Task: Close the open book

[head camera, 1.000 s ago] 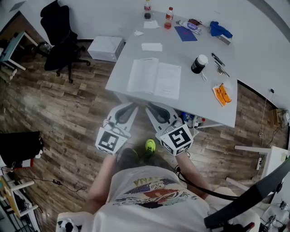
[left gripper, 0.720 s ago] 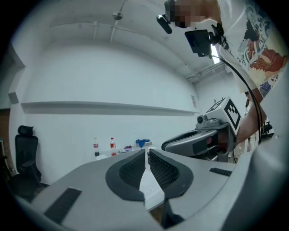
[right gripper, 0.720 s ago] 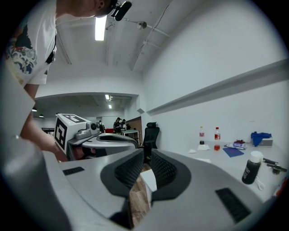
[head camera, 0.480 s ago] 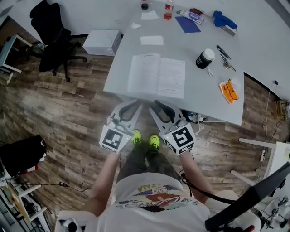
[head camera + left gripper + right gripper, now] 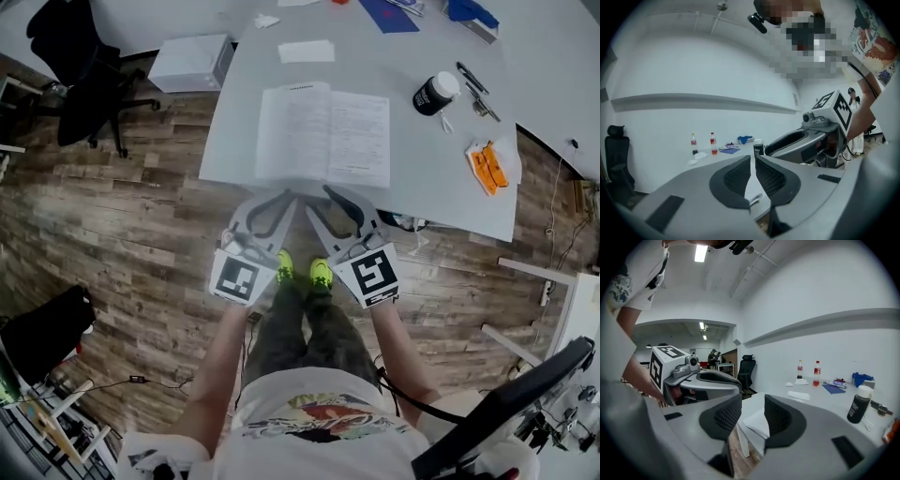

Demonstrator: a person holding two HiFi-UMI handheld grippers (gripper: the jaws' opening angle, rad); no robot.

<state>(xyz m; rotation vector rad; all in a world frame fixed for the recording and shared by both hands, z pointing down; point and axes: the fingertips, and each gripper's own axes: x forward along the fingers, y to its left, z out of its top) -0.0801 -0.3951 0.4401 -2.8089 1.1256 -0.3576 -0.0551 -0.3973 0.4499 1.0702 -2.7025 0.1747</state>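
Note:
The open book (image 5: 323, 136) lies flat on the white table (image 5: 422, 187), close to its near edge. Both of my grippers hover side by side just short of that edge, pointing at the book. The left gripper (image 5: 289, 197) is shut with nothing in it; in the left gripper view (image 5: 753, 157) its pads nearly meet, and the book's page edge (image 5: 754, 199) shows below them. The right gripper (image 5: 328, 192) is opening, and nothing lies between its pads (image 5: 753, 399). The book's near corner (image 5: 757, 420) sits beyond that gap, untouched.
On the table stand a black bottle with a white cap (image 5: 435, 92), pens (image 5: 473, 80), an orange object (image 5: 489, 164) and a white sheet (image 5: 307, 52). A white box (image 5: 192, 61) and a black office chair (image 5: 80, 80) stand on the wooden floor at the left.
Both grippers have come down and forward to the table's near edge below the book. The right gripper's jaws have gone from shut to parted.

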